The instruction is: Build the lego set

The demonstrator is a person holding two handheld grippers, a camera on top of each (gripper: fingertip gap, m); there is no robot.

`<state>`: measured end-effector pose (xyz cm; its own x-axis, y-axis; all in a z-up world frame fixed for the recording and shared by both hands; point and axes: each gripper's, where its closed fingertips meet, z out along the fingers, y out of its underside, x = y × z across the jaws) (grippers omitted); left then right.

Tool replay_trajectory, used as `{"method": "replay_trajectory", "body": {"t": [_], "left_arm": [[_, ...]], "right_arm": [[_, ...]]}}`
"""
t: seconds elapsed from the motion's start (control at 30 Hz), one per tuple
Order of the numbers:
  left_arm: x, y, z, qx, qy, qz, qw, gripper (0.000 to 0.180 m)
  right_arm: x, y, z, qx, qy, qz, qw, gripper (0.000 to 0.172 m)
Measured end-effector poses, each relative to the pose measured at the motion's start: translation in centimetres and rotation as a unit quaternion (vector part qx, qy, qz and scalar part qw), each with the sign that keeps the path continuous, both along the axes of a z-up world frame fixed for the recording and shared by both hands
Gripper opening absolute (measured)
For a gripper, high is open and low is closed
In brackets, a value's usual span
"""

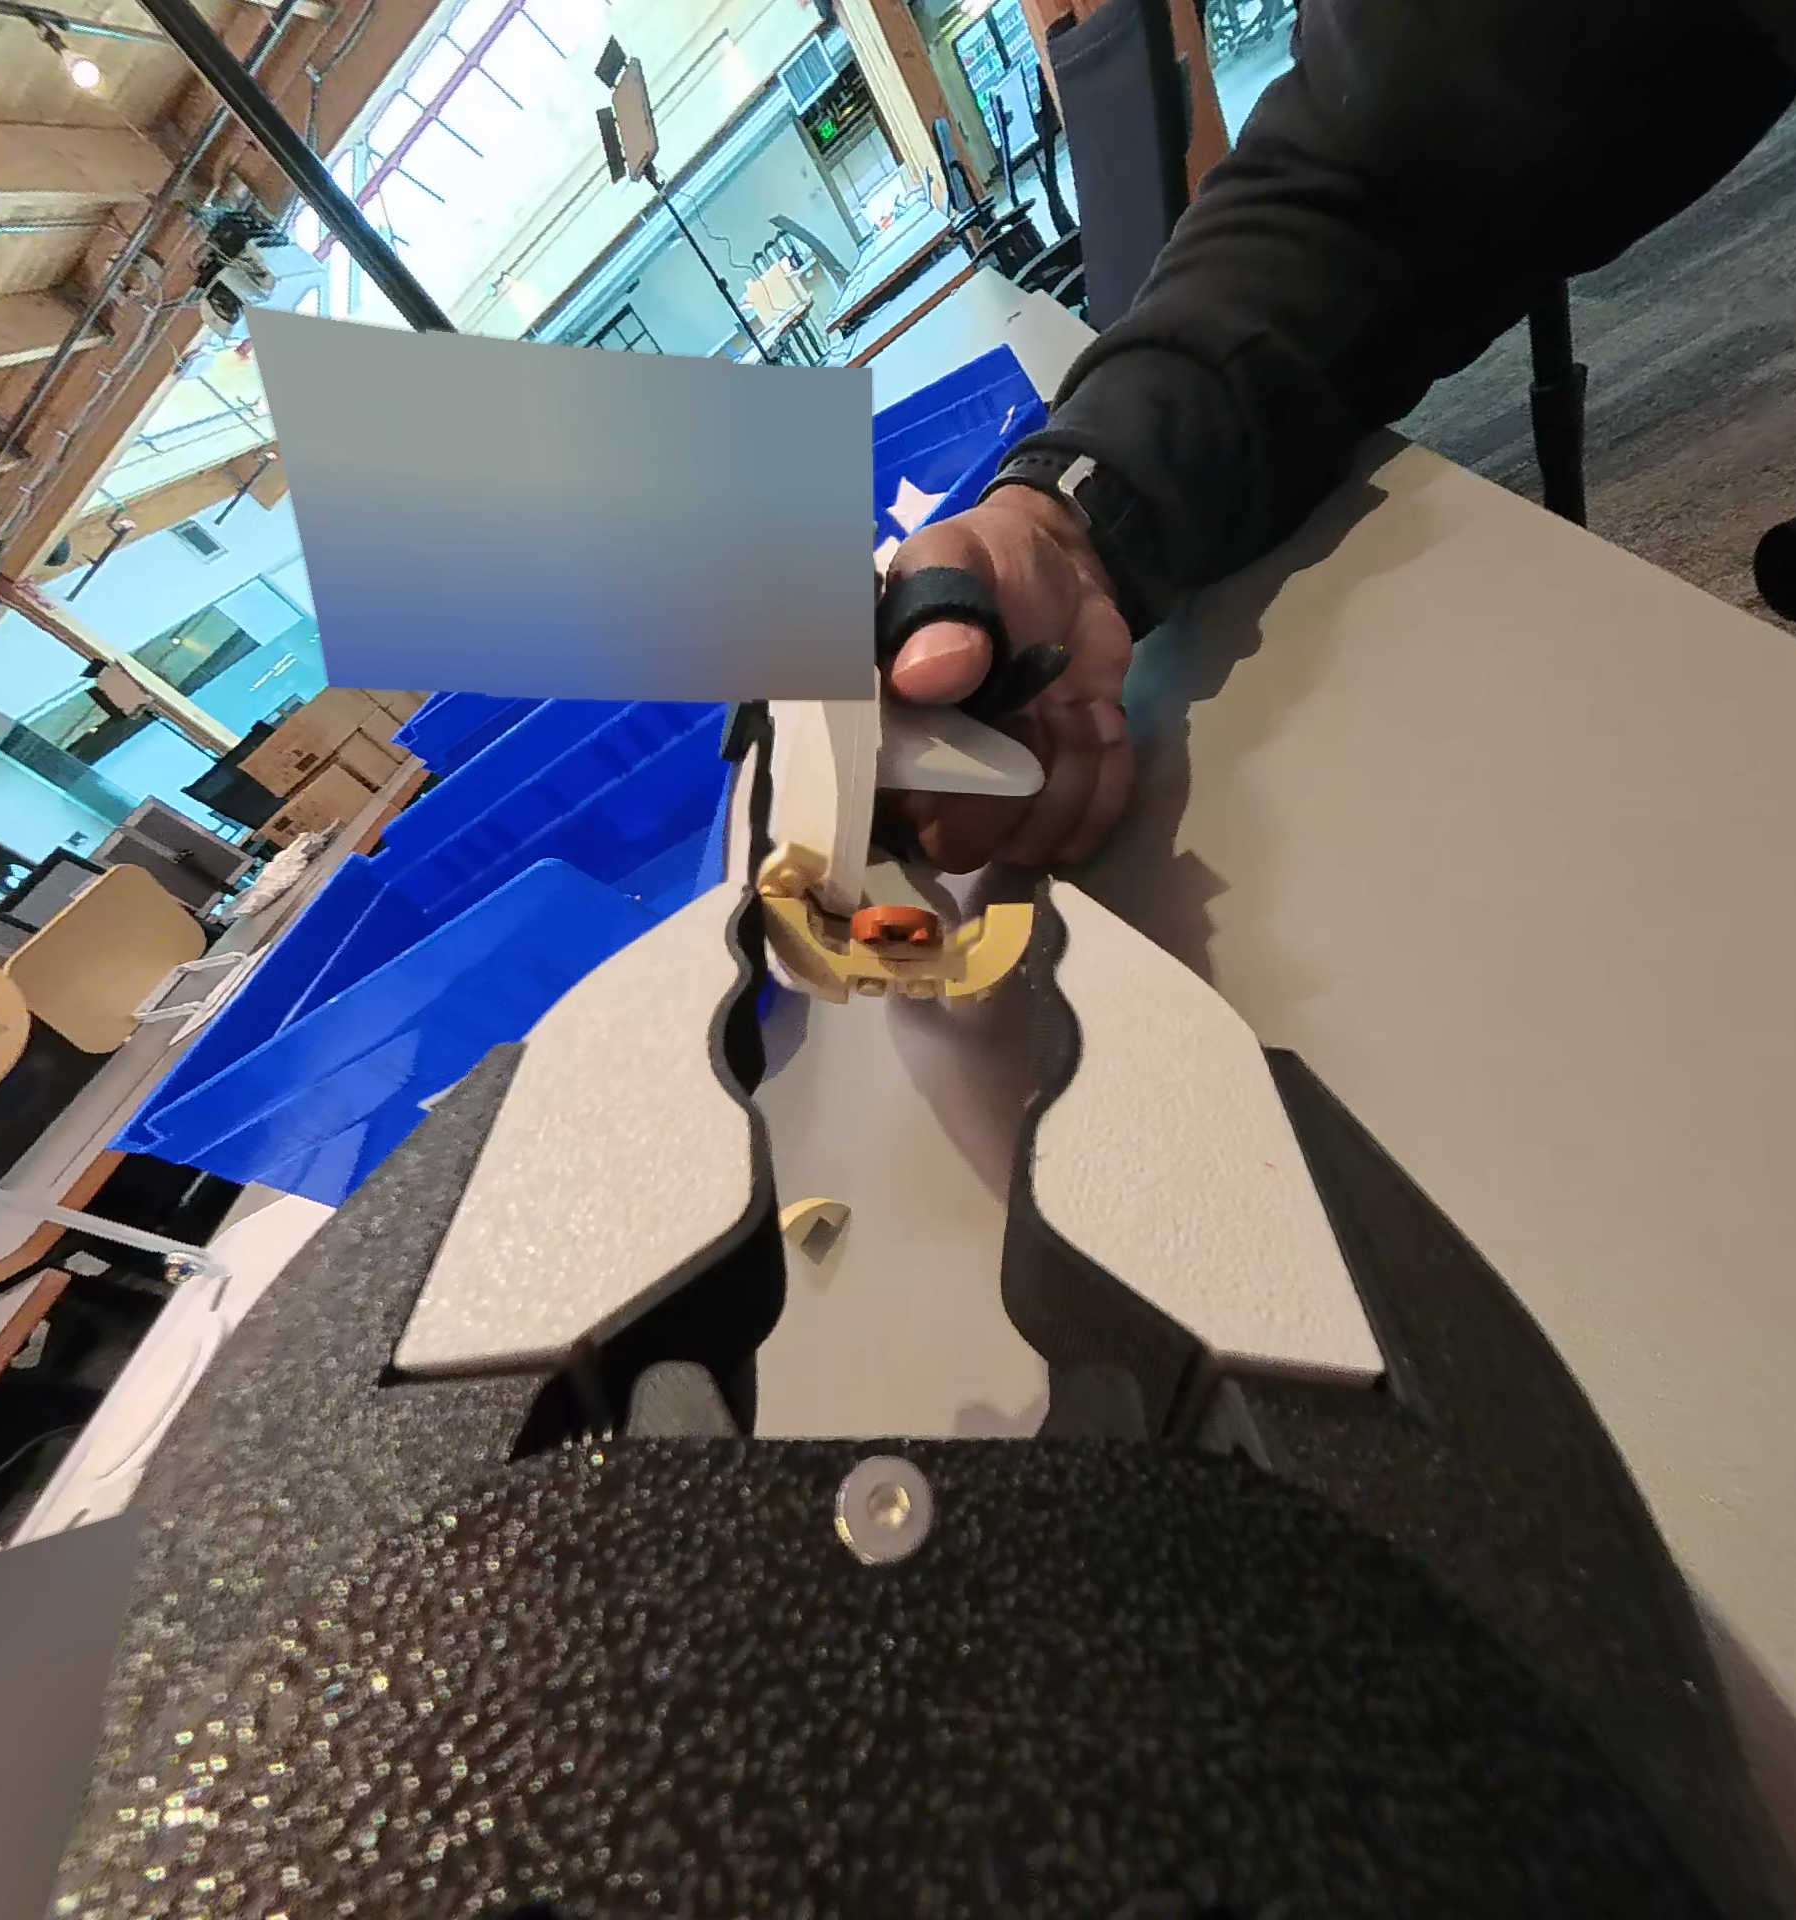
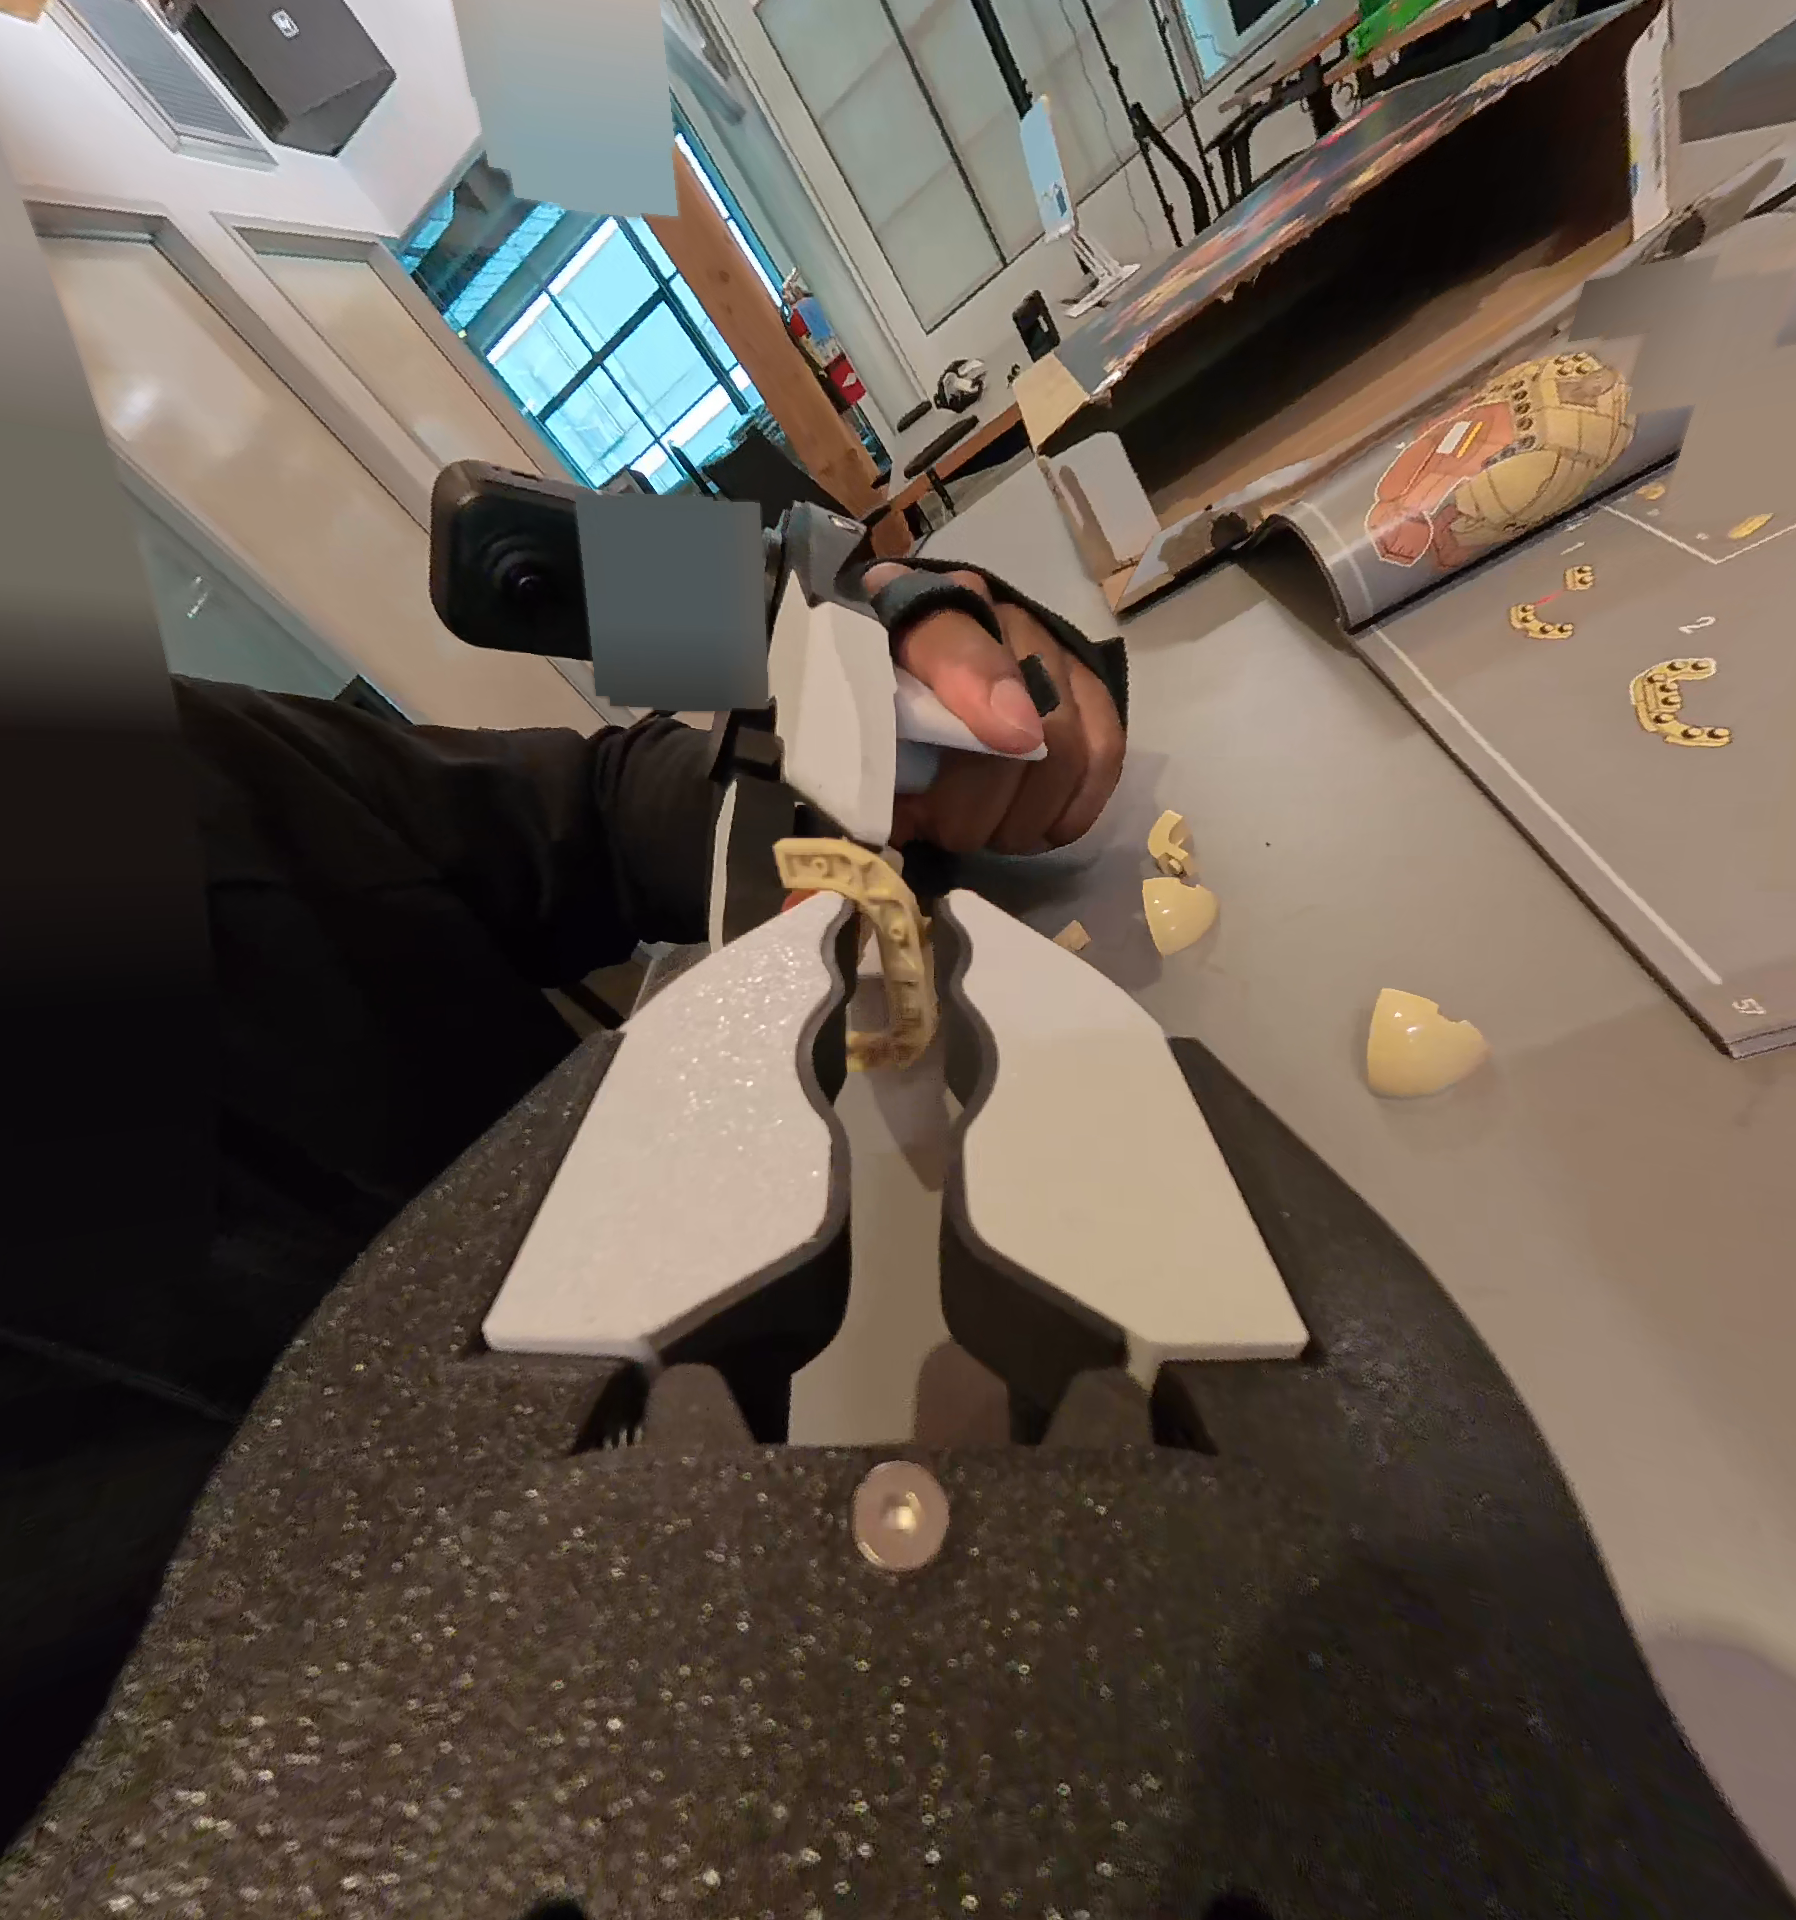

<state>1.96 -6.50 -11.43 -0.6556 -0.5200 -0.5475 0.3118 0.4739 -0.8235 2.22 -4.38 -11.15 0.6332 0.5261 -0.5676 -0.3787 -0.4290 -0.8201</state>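
Observation:
In the left wrist view my left gripper [image 1: 894, 912] is shut on a tan curved brick assembly [image 1: 821, 961], which spans from pad to pad just above the grey table [image 1: 1496, 831]. A small orange round piece [image 1: 894, 922] sits on top of the arc. The right gripper's white fingers [image 1: 842, 821] come down onto the arc next to the orange piece. In the right wrist view my right gripper [image 2: 892, 904] straddles the same arc [image 2: 899, 966] edge-on, with a dark gap on each side between pad and brick. The left gripper [image 2: 837, 717] reaches the arc's far end.
Blue bins [image 1: 458, 935] stand left of the work spot. A small tan piece [image 1: 816, 1216] lies on the table under my left gripper. Tan dome pieces [image 2: 1419, 1044] [image 2: 1180, 914], an open instruction booklet [image 2: 1600, 675] and a cardboard box [image 2: 1341, 343] lie to the right. The tips of both grippers are at nearly the same place.

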Motion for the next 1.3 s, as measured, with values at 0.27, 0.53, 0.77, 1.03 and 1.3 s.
{"method": "replay_trajectory", "body": {"t": [0.27, 0.53, 0.77, 1.03, 1.3], "left_arm": [[-0.1, 0.1, 0.9, -0.013, -0.026, 0.005, 1.000, 0.048], [0.8, 0.6, 1.1, 0.010, -0.056, 0.056, 0.997, 0.048], [1.3, 0.9, 0.8, 0.031, -0.061, 0.082, 0.994, 0.048], [1.7, 1.3, 0.5, 0.043, -0.063, 0.102, 0.992, 0.048], [2.2, 1.3, 0.0, 0.057, -0.057, 0.119, 0.990, 0.048]], "right_arm": [[1.0, 0.4, 0.3, -0.006, 0.039, -0.024, 0.999, 0.007], [1.3, 0.8, -0.3, -0.011, 0.002, -0.056, 0.998, 0.008], [1.8, 1.1, -0.7, -0.014, -0.026, -0.090, 0.996, 0.008], [2.6, 1.3, -0.5, -0.013, -0.017, -0.114, 0.993, 0.008], [2.2, 1.4, -0.9, -0.011, -0.060, -0.124, 0.990, 0.008]]}}
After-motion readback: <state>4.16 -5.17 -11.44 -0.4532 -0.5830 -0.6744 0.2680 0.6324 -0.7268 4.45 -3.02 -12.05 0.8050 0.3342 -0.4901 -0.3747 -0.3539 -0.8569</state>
